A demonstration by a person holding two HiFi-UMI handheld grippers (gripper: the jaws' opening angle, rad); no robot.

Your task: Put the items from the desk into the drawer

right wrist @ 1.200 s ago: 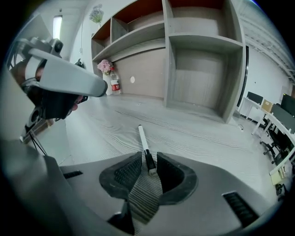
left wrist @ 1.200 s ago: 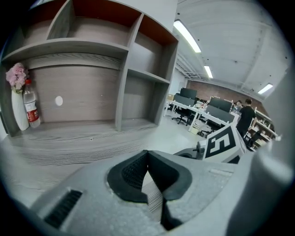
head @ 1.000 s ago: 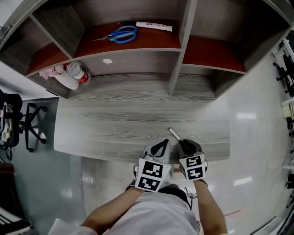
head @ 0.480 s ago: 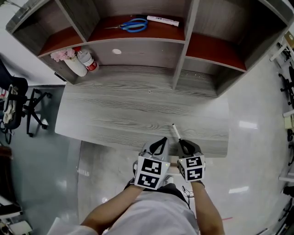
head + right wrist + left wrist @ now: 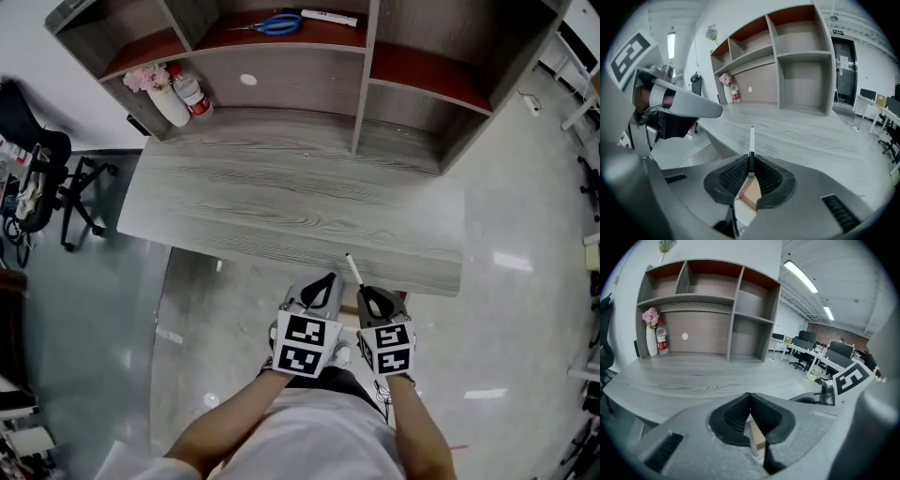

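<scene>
pulled back since a second ago, our left gripper [image 5: 327,279] and right gripper [image 5: 362,292] now hang over the floor, just off the desk [image 5: 281,206] edge. left fingers are together on nothing; right fingers are clamped on a white pen [image 5: 353,270] pointing deskward. far off on the shelf lie scissors [image 5: 278,23] and what may be a marker [image 5: 328,17].

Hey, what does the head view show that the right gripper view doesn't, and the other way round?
Only the head view: blue scissors and a white tube on the shelf, plus the person's arms. Only the right gripper view: a dark door at the right, and the right gripper, jaws shut on the pen. Both: the pen, the desk, the flower vase and the bottle.
</scene>
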